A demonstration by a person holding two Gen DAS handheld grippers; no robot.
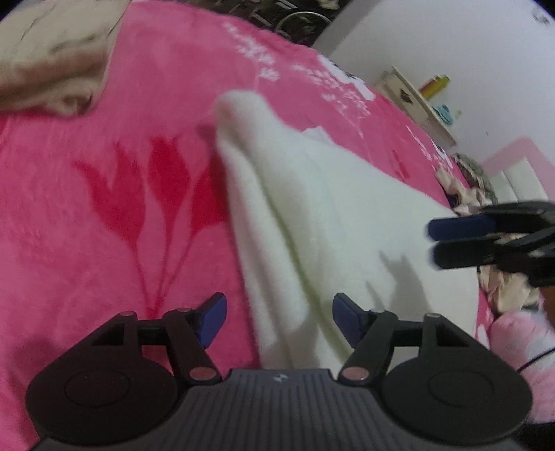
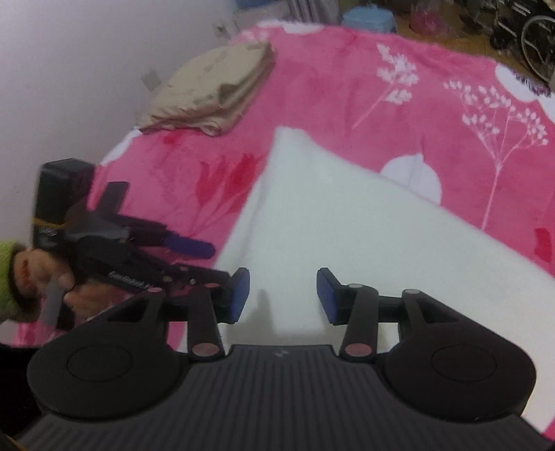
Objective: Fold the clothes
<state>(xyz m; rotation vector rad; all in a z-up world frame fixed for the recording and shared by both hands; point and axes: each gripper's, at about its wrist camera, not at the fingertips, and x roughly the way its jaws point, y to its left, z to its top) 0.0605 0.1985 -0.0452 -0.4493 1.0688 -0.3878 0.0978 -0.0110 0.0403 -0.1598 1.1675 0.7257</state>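
Note:
A white fleece cloth (image 1: 312, 215) (image 2: 347, 225) lies on a pink flowered blanket (image 1: 104, 173) (image 2: 347, 86), one corner pointing away from me. My left gripper (image 1: 279, 317) hangs open over the cloth's near left edge, nothing between its blue pads. My right gripper (image 2: 282, 296) is open too, just above the near part of the cloth. In the left wrist view the right gripper (image 1: 433, 243) comes in from the right over the cloth's edge. In the right wrist view the left gripper (image 2: 204, 258) sits at the cloth's left edge, held by a hand (image 2: 45, 274).
A folded beige cloth (image 2: 215, 93) (image 1: 52, 62) rests on the blanket's far corner by the white wall. A small shelf (image 1: 416, 100) stands against the wall. A blue basin (image 2: 367, 19) and a wheel (image 2: 537, 45) are on the floor beyond the blanket.

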